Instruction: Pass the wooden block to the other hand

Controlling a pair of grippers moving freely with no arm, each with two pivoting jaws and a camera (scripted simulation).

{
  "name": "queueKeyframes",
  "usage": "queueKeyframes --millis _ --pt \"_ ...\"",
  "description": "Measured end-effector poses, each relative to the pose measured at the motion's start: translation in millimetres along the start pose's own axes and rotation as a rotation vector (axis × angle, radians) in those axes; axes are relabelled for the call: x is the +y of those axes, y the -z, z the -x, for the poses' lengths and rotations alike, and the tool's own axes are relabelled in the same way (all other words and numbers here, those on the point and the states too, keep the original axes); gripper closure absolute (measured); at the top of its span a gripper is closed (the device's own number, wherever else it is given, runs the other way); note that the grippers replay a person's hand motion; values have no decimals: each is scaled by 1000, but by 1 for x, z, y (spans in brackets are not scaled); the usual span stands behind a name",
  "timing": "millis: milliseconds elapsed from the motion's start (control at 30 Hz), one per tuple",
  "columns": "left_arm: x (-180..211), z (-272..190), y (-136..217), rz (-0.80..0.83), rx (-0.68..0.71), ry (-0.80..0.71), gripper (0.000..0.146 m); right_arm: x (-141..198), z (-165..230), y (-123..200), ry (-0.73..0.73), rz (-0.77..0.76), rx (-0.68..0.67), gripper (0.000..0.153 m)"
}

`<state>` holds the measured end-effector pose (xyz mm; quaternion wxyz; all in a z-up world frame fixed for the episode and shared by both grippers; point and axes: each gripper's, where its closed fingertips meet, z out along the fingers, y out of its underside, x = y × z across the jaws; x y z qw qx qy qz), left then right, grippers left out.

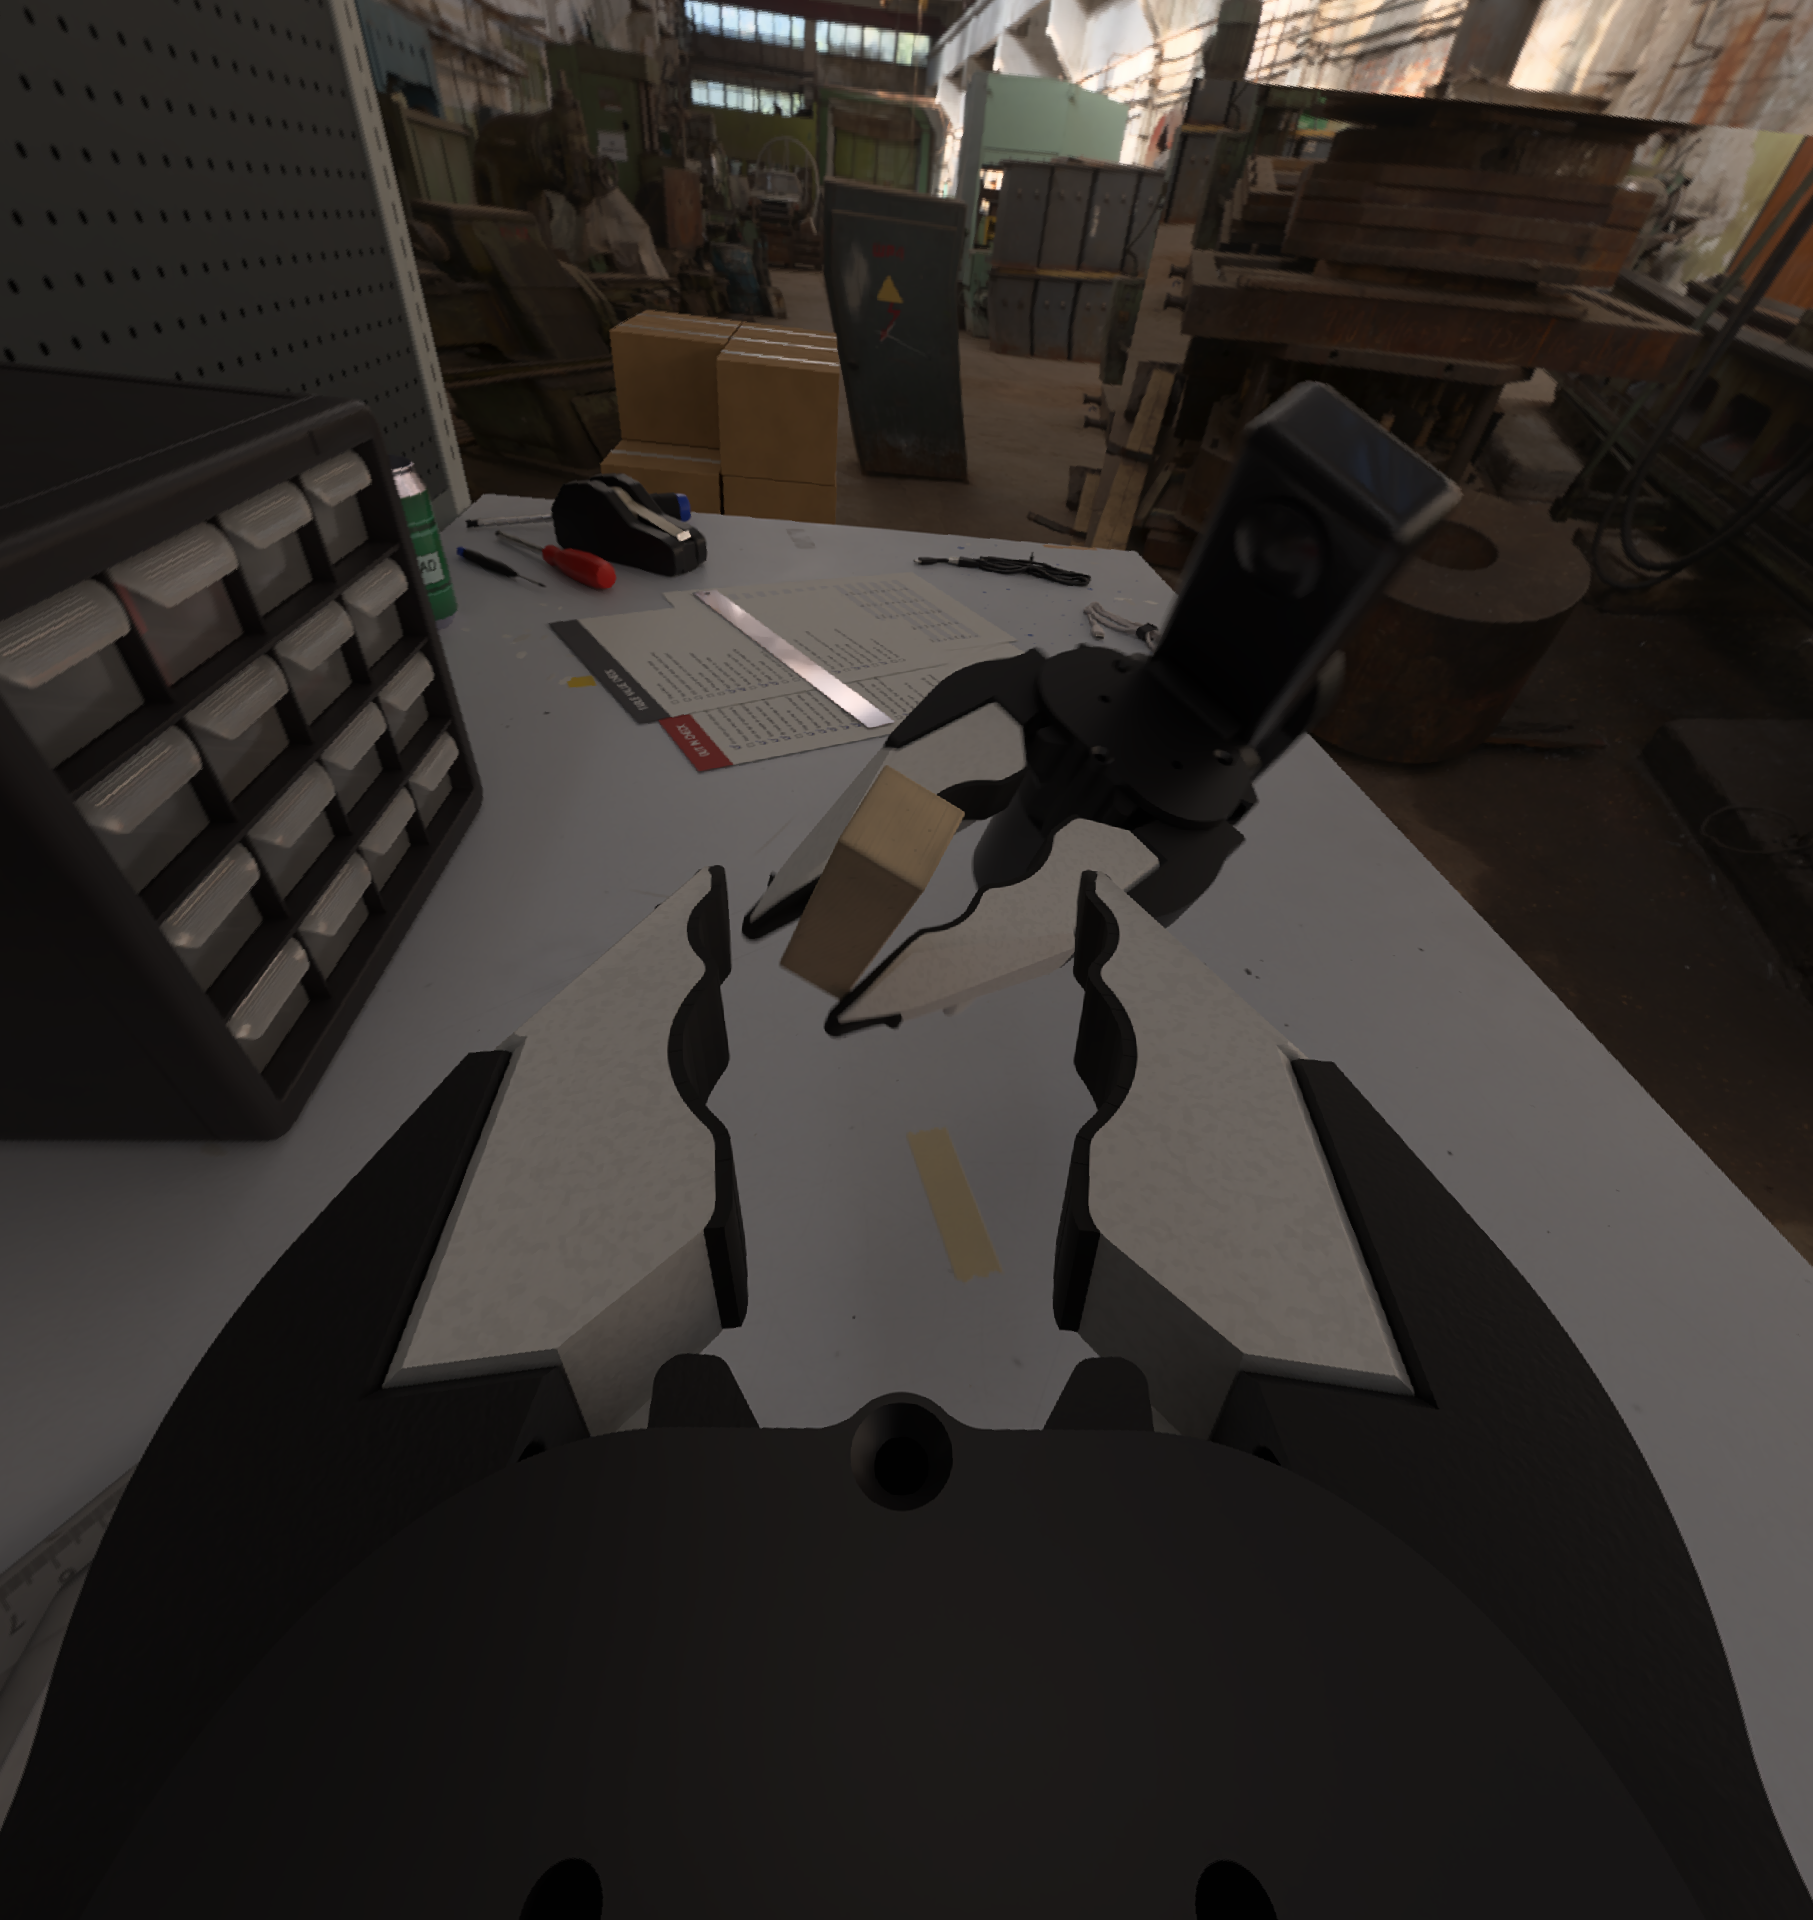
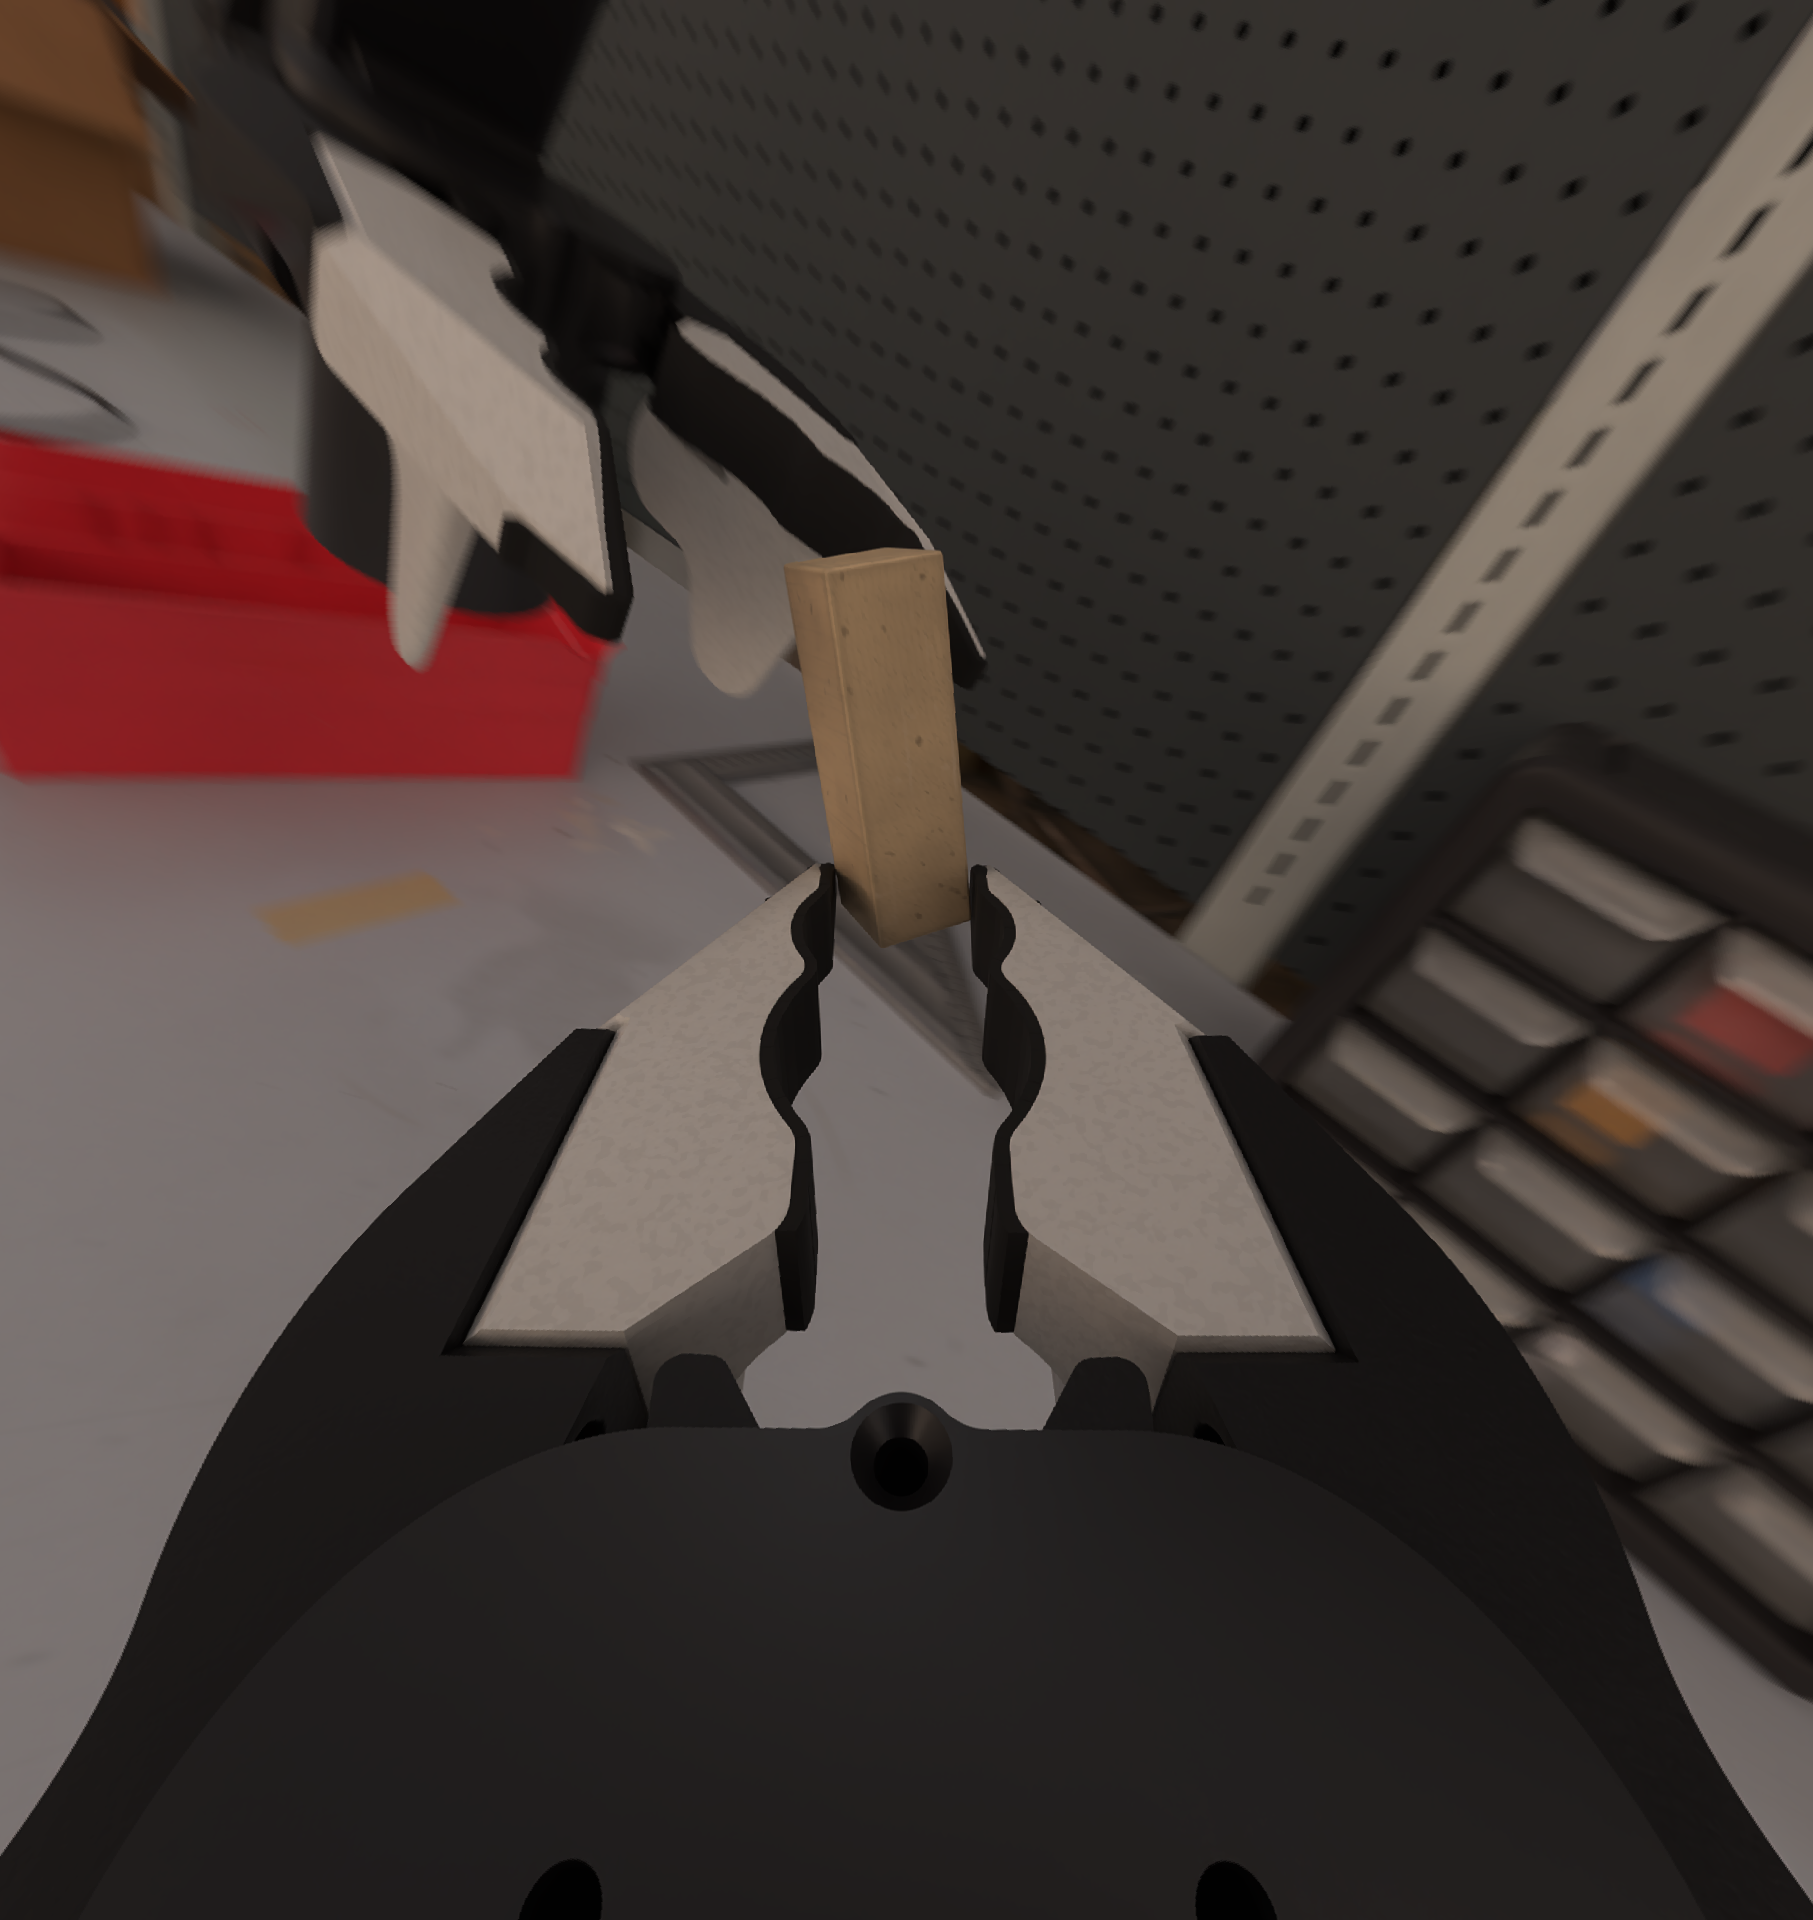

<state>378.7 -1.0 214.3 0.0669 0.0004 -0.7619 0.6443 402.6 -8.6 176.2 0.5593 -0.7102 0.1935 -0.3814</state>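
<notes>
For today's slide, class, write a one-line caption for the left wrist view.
Open left gripper faces the right gripper holding a tan wooden block above the grey table.

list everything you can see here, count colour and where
wooden block: 1, pale tan, held above the table
drawer cabinet: 1, black with clear drawers, table's left side
pegboard: 1, dark grey, behind the cabinet
screwdriver: 1, red handle, far left of table
tape dispenser: 1, black, far table edge
papers: a few, white, mid table
steel ruler: 1, silver, on the papers
tape strip: 1, tan, near table
red bin: 1, red, on table
table: 1, light grey
right gripper: shut on the block's end
left gripper: open, near the block
</notes>
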Motion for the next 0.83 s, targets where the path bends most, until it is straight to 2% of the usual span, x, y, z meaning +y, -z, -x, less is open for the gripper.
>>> queueKeyframes --millis 67,167,400,667,767,833 --pt "2 7 3 3 -7 17 76 7 -11 1 122 61 110 127" --pt "5 15 6 -8 -6 57 77 19 -19 0 256 144 200 127" --pt "16 20 2 12 6 91 80 30 -18 -5 330 215 216 127" --pt "21 13 -4 50 10 46 90 39 -15 -10 300 234 190 127" --pt "22 13 0 78 -8 -4 94 34 -13 -10 201 165 160 127" --pt "29 13 6 109 -28 -44 97 24 -14 -5 75 61 133 127"
